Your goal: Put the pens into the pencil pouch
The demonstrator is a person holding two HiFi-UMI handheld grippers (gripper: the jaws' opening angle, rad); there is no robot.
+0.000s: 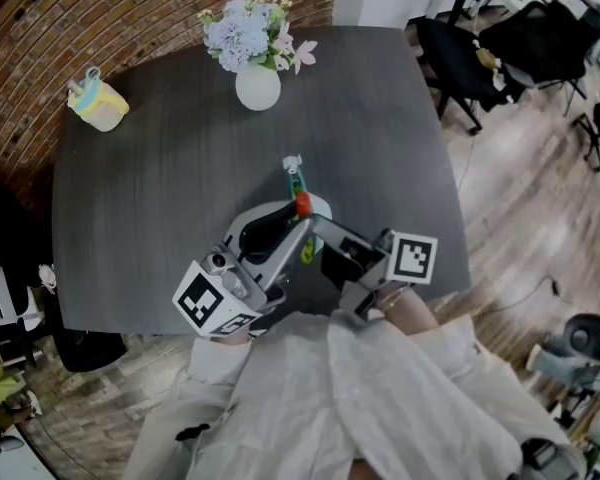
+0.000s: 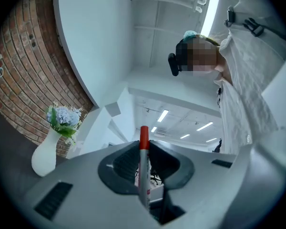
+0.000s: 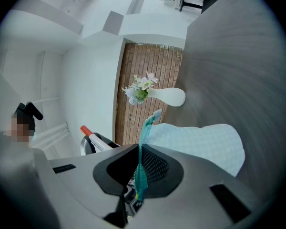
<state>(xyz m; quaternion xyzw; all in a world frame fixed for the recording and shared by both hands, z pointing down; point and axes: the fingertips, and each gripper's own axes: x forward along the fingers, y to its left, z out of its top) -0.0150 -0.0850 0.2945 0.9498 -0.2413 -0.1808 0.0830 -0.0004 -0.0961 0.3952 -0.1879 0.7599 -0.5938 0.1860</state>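
Observation:
A pen [image 2: 143,168] with a red cap [image 1: 302,205] stands upright between the pads of my left gripper [image 2: 144,149], which is shut on it. In the head view the left gripper [image 1: 296,218] reaches over the pale blue pencil pouch [image 1: 320,206] near the table's front edge. My right gripper [image 3: 140,163] is shut on the pouch's teal zipper strip [image 3: 143,142], beside the left one [image 1: 325,233]. The checkered pouch [image 3: 200,144] lies flat on the table beyond the right jaws. The red-capped pen [image 3: 88,131] shows to their left.
A white vase of pale flowers [image 1: 257,83] stands at the back of the dark grey table [image 1: 160,188]. A yellow cup [image 1: 98,103] sits at the far left corner. Black chairs [image 1: 460,58] stand off the right side. My white sleeves cover the front edge.

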